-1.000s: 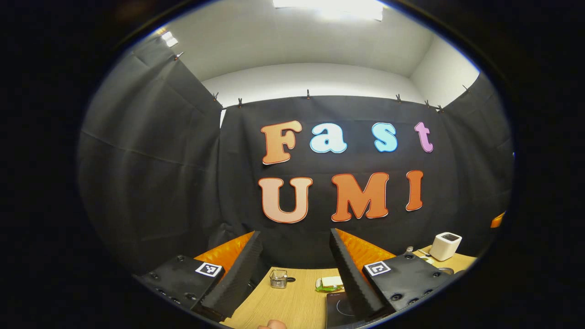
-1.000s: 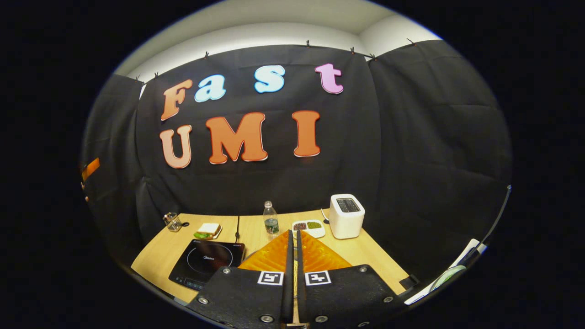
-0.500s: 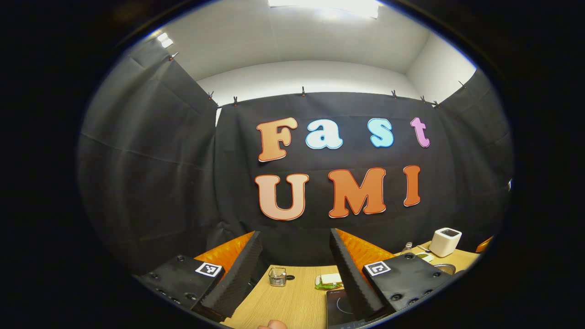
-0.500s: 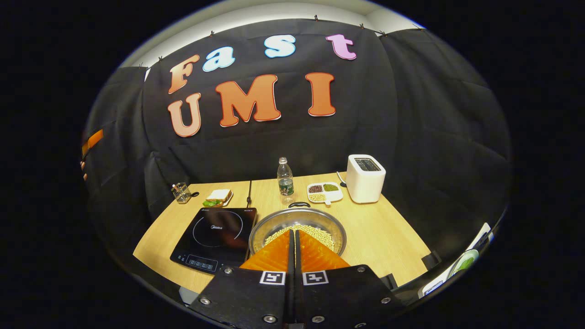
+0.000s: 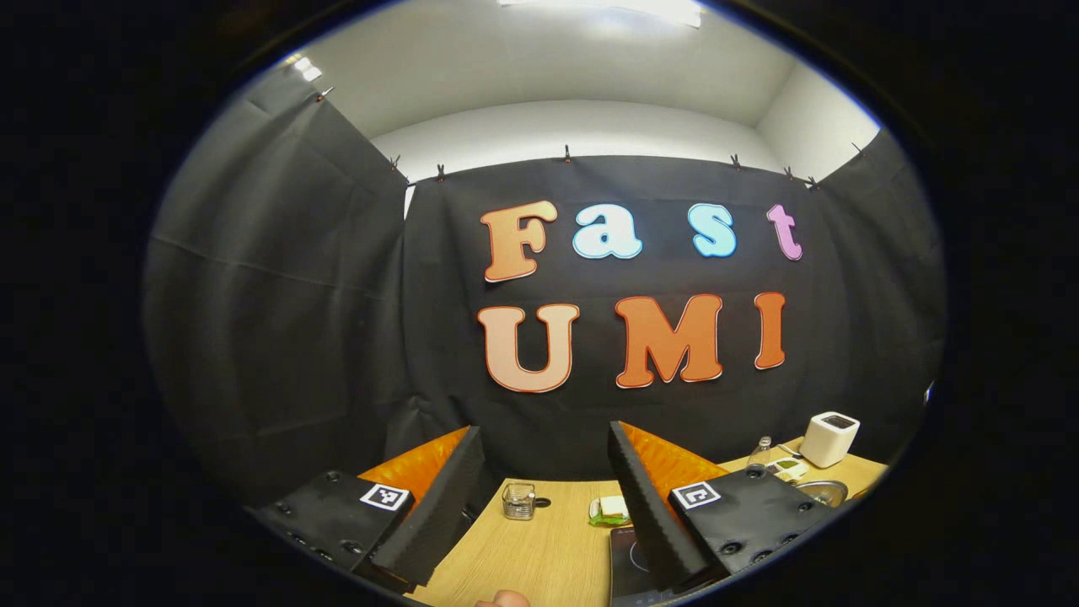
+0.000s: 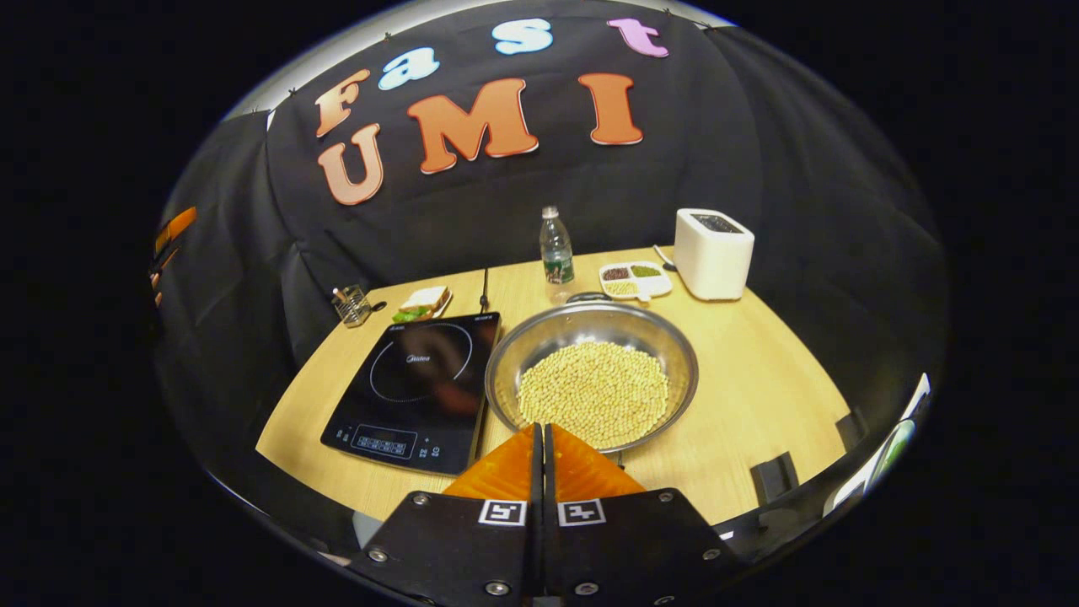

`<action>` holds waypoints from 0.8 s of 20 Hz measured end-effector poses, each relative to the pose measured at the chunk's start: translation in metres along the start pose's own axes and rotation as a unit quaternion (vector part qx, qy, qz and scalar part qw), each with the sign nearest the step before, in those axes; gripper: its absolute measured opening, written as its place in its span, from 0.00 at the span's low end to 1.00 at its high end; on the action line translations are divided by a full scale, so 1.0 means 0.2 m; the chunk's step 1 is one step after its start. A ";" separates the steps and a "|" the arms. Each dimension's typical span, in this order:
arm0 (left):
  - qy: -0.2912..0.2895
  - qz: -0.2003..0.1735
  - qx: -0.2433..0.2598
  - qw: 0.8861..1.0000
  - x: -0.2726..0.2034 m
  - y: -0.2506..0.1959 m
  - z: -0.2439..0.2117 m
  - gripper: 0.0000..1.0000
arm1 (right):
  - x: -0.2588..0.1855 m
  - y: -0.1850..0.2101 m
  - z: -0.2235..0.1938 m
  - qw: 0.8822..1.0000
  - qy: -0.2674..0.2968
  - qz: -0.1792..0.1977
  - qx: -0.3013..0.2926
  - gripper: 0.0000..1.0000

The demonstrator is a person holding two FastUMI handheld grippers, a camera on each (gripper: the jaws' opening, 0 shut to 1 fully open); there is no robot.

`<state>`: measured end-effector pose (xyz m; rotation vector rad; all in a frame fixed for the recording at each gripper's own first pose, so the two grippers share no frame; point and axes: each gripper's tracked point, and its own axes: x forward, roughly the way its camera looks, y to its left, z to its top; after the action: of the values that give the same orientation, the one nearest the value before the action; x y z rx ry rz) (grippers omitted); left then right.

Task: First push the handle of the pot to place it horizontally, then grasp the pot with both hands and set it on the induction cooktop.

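From the right gripper view, my right gripper (image 6: 539, 438) sits at the bottom centre of the frame, tilted down toward the table (image 6: 759, 379), its two orange fingers pressed flat together with nothing between them. Their tips stand just in front of the near rim of the pot (image 6: 592, 371) — a wide steel one holding a bed of pale beans, lying in the middle of the frame. I can make out a small dark handle (image 6: 587, 297) at its far rim; the near side is hidden behind my fingers. The black cooktop (image 6: 417, 379) lies just to the left of the pot, their edges almost touching. Further up the frame stand a water bottle (image 6: 555, 246), a divided dish (image 6: 634, 278) and a white toaster (image 6: 713, 241). In the left gripper view, my left gripper (image 5: 539, 480) is held nearly level, looking at the booth wall, its fingers spread wide apart and empty at the bottom of the frame. Between them I see a small glass (image 5: 518, 501) and a sandwich (image 5: 609, 509); a sliver of the pot's rim shows at lower right.
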<state>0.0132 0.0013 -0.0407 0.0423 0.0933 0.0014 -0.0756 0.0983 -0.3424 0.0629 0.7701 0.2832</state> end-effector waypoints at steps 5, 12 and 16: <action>0.007 0.000 -0.004 1.000 0.01 0.01 -0.04 0.98 | 0.12 0.07 -0.14 0.999 0.030 0.017 0.015 0.00; 0.011 -0.002 -0.008 1.000 -0.01 0.01 -0.09 0.98 | 0.30 0.13 -0.30 0.996 0.084 0.031 0.025 0.00; 0.021 -0.001 -0.010 1.000 0.02 0.00 -0.13 0.98 | 0.35 0.07 -0.35 0.995 0.096 0.018 0.024 0.00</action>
<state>0.0140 0.0034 -0.0677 0.0224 0.1363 0.0011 -0.0786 0.1276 -0.4376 0.0963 0.9685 0.3085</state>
